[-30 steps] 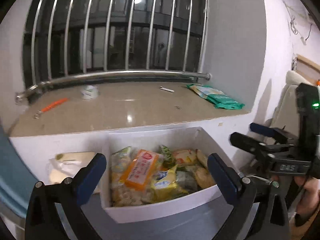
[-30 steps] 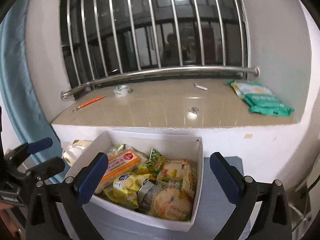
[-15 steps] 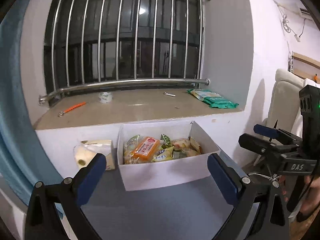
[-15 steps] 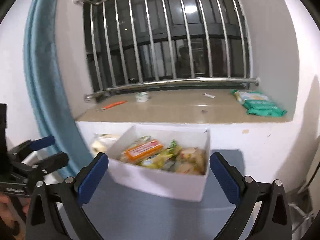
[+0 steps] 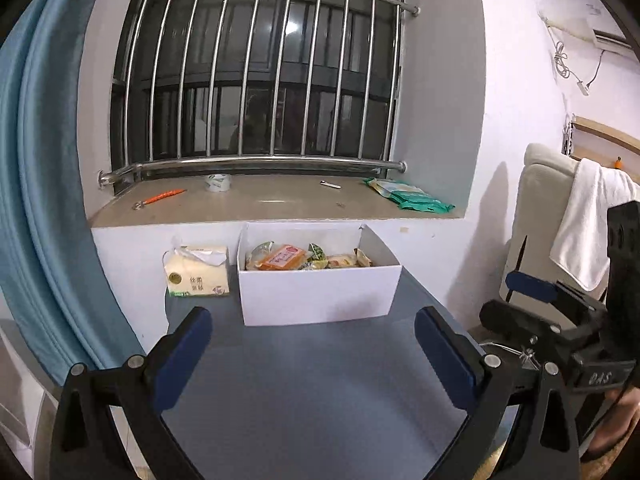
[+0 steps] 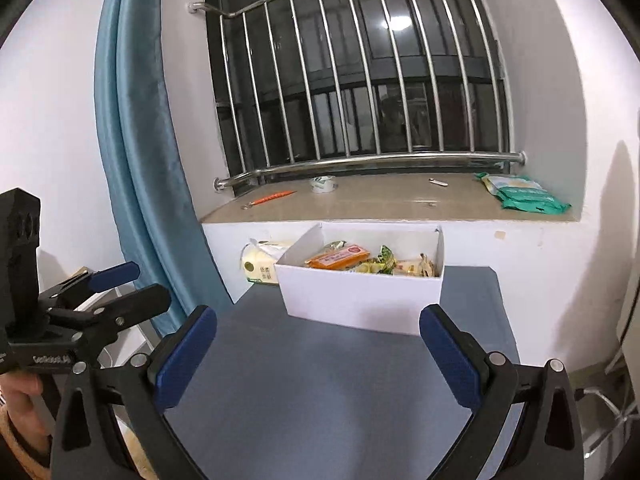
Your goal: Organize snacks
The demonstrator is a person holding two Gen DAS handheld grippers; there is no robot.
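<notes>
On the grey table, below the window sill: white box, both grippers held back from it.

Table: grey-blue top [image 5: 320, 392], bare between the grippers and the box.
White box: open-topped carton [image 5: 316, 296] at the far end of the table, against the wall under the sill; also seen from the right wrist [image 6: 360, 300].
Snacks: packets [image 5: 308, 258] lie inside the box, below its rim; an orange packet [image 6: 338, 257] on top toward the left, green and yellow wrappers beside it.
Tissue pack: pale yellow soft pack [image 5: 198, 274] just left of the box, on the table edge by the wall.
Left gripper: [image 5: 312, 340] jaws spread wide, nothing between the blue pads, over bare table and well short of the box.
Right gripper: [image 6: 318, 340] jaws likewise spread, empty, over bare table, short of the box; in the left view its body shows at the right edge.
Sill: stone ledge [image 5: 260, 204] above the box; carries a tape roll [image 5: 218, 182], an orange-handled tool [image 5: 160, 199], and green packets [image 5: 412, 200] at the right end.
Window: steel bars [image 5: 260, 80] over dark glass.
Curtain: blue [image 6: 140, 160], left of the window.
Hand: part of one [image 6: 20, 396] on the left gripper's handle, lower left of the right view.
</notes>
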